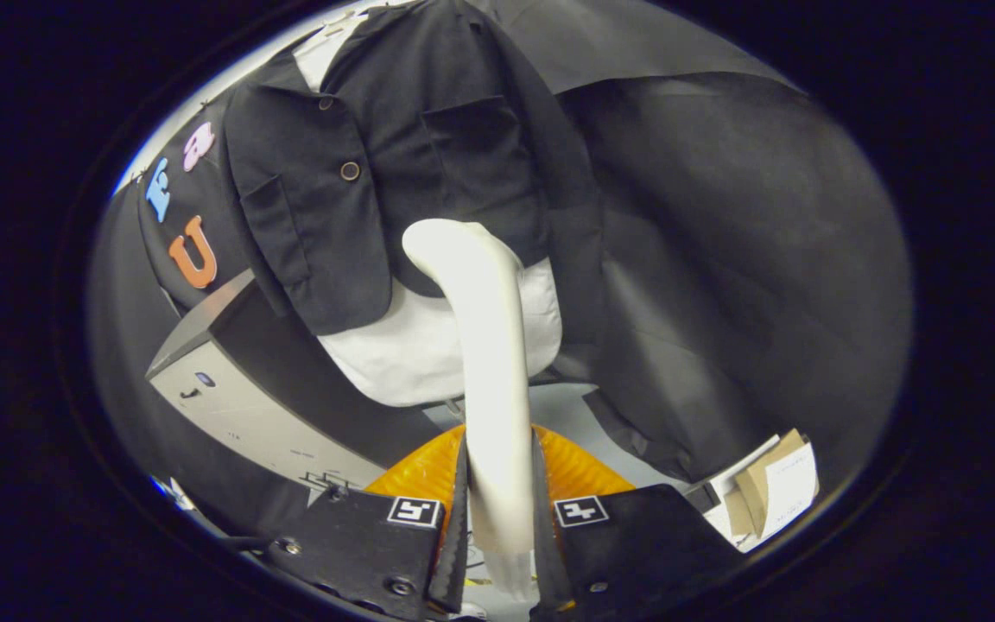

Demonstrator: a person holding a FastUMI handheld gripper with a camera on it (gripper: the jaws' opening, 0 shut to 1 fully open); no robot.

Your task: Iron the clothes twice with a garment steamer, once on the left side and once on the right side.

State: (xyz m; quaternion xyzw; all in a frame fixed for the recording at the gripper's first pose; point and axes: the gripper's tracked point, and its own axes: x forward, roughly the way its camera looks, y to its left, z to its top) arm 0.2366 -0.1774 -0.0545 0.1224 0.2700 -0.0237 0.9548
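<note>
My gripper (499,492) is shut on the white handle of the garment steamer (484,345), which rises from between the fingers and bends at its top toward the clothes. A black jacket (394,164) with buttons and pockets hangs over a white shirt (420,345) just beyond the steamer. The steamer's head sits at the jacket's lower hem, near its middle. Whether the head touches the fabric is hidden by the steamer itself.
A grey cabinet (247,406) stands below and left of the clothes. An orange ribbed object (575,471) lies right behind the fingers. A cardboard box with paper (770,488) sits low on the right. Black cloth (748,259) hangs behind and right of the jacket.
</note>
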